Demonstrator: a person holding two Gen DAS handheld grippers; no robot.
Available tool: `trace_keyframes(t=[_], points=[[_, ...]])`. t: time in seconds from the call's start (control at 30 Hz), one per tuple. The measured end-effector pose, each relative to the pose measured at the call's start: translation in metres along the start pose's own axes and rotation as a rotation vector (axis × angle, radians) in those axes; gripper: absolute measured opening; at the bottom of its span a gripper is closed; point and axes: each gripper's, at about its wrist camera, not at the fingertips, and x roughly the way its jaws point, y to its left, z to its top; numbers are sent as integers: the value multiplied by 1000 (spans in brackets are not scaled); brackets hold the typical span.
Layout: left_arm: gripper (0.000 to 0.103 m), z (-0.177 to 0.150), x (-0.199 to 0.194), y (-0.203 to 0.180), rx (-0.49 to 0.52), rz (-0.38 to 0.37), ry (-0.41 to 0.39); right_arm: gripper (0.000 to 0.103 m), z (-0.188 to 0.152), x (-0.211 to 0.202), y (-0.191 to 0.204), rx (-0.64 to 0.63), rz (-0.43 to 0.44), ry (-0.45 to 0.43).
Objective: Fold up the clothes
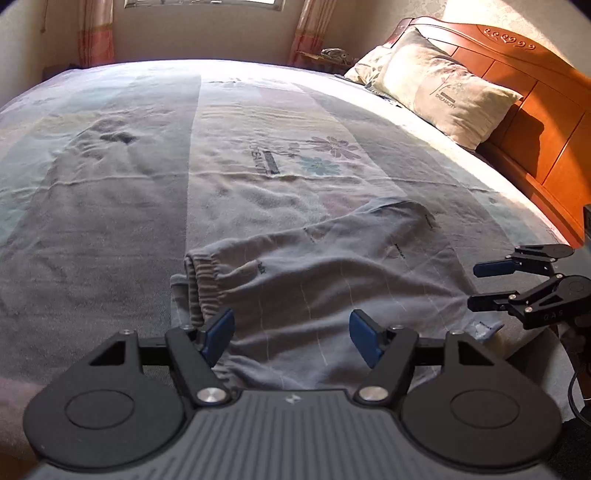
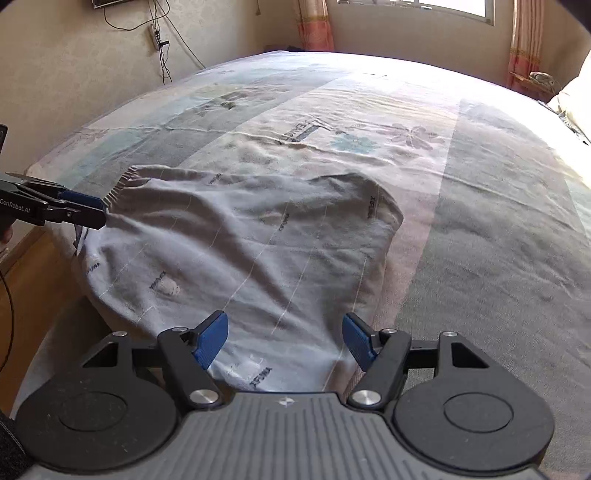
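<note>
Left wrist view: the left gripper (image 1: 291,338) hovers low over a pale grey-blue garment (image 1: 332,280), its two blue-padded fingers (image 1: 218,334) spread wide with nothing between them. The garment lies rumpled near the front edge of a wide bed (image 1: 110,206), with thin pale stripes and small dark lettering across it. A ribbed cuff (image 1: 203,280) is bunched at its left end, just ahead of the left finger. To the right, the right gripper (image 1: 484,286) sits at the garment's right edge, its jaws also parted and apart from the cloth.

Beyond the garment the striped, flower-printed bedspread stretches bare toward the far wall, window and curtains (image 1: 96,33). A pillow (image 1: 443,88) leans on an orange wooden headboard (image 1: 535,110) at the right end.

Right wrist view: the right gripper (image 2: 284,341) is likewise spread open above the garment's (image 2: 240,251) near hem, which hangs slightly over the bed's front edge. At the left, the left gripper (image 2: 92,212) reaches to the ribbed cuff (image 2: 122,188); whether it touches cannot be told. Wooden floor (image 2: 26,280) shows below the bed's left corner. Bedspread (image 2: 498,221) to the right lies open.
</note>
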Motion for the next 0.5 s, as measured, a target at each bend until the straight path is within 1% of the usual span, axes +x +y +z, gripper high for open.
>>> trace_keyframes(t=[0.03, 0.1, 0.13, 0.17, 0.2, 0.23, 0.27, 0.3, 0.33, 0.4, 0.5], points=[[72, 7, 2, -3, 11, -25, -18, 73, 9, 2, -1, -10, -10, -23], [74, 18, 17, -5, 5, -59, -25, 73, 28, 12, -6, -23, -25, -62], [74, 21, 25, -4, -7, -64, -18, 73, 38, 18, -8, -28, -31, -80], [74, 23, 37, -1, -27, -55, 0, 73, 47, 26, -11, -33, -35, -91], [74, 22, 45, 2, -37, -37, 14, 73, 54, 36, -14, -38, -36, -90], [74, 20, 54, 8, -53, 10, 36, 73, 60, 47, -17, -41, -37, -85], [74, 17, 60, 14, -65, 42, 52, 73, 63, 59, -21, -38, -40, -66], [72, 11, 63, 22, -88, 38, 53, 73, 65, 72, -26, -28, -43, -37], [73, 6, 59, 30, -115, 2, 18, 73, 66, 81, -30, -18, -46, -17], [73, 4, 52, 38, -152, -27, 9, 75, 69, 82, -36, 2, -54, -16], [73, 9, 41, 35, -164, -11, 16, 75, 73, 84, -44, 32, -67, -14]])
